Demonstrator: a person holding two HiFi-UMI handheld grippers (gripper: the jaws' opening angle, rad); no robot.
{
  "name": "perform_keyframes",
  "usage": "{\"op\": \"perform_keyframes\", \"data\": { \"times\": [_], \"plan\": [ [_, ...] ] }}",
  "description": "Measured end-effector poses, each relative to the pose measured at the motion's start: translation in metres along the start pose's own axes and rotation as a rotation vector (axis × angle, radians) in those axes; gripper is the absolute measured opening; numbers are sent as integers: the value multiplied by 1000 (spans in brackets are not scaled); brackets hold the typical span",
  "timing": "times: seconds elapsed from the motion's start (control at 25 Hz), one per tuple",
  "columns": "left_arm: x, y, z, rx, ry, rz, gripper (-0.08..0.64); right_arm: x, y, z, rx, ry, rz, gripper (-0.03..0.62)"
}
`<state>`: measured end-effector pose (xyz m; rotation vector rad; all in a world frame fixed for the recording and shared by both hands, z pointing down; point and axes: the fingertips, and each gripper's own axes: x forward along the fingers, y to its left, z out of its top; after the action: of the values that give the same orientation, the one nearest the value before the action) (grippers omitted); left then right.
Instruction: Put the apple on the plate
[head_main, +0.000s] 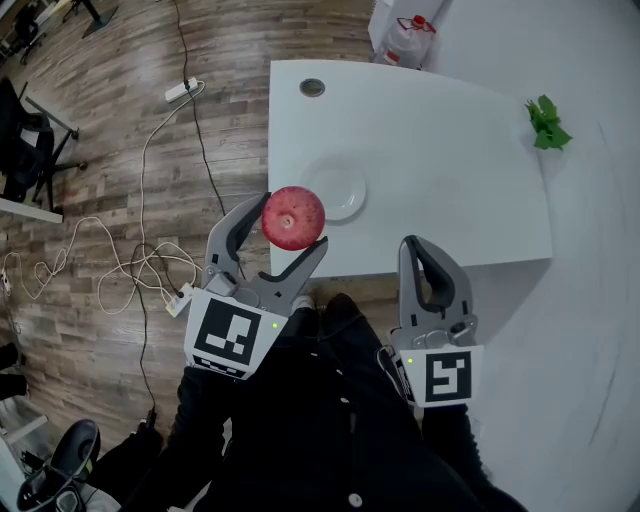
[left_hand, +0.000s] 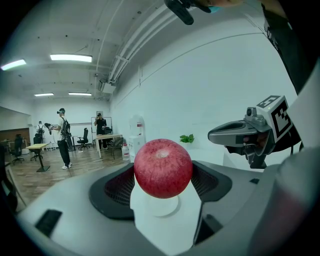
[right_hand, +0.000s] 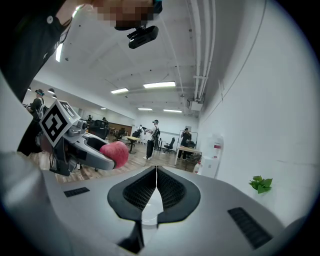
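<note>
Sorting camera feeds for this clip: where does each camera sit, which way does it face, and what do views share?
Head view: on the person's head, facing steeply down at table, plate, left gripper and right gripper; dark jacket below.
Left gripper view: on the left gripper, looking along jaws shut on the apple; right gripper at right.
Right gripper view: on the right gripper, along its shut, empty jaws; left gripper at left.
Shared: all three show the apple and green plant.
</note>
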<state>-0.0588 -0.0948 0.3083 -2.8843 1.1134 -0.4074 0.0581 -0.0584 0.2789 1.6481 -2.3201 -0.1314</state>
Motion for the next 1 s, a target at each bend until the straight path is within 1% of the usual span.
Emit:
{"op": "perform_keyframes", "data": {
  "times": [0.2, 0.32, 0.52, 0.64, 0.84, 0.92, 1.0],
  "plan": [
    [4, 3, 2, -47, 28, 35, 363, 8, -7, -3, 2, -1, 13, 41],
    [9, 4, 2, -8, 19, 32, 364, 15, -12, -2, 2, -13, 27, 41],
    [23, 5, 9, -19, 27, 65, 364, 24, -29, -2, -5, -28, 44, 41],
    [31, 4, 13, 5, 19, 73, 364, 30, -38, -1, -13, -35, 63, 41],
    [39, 6, 16, -25, 43, 117, 363, 43, -47, 2, -18, -57, 104, 41],
    [40, 8, 18, -61, 58, 146, 364, 47, -49, 3, -21, -63, 122, 41],
    [42, 9, 20, -71, 62, 165, 364, 52, -49, 5, -25, -68, 144, 41]
  ]
}}
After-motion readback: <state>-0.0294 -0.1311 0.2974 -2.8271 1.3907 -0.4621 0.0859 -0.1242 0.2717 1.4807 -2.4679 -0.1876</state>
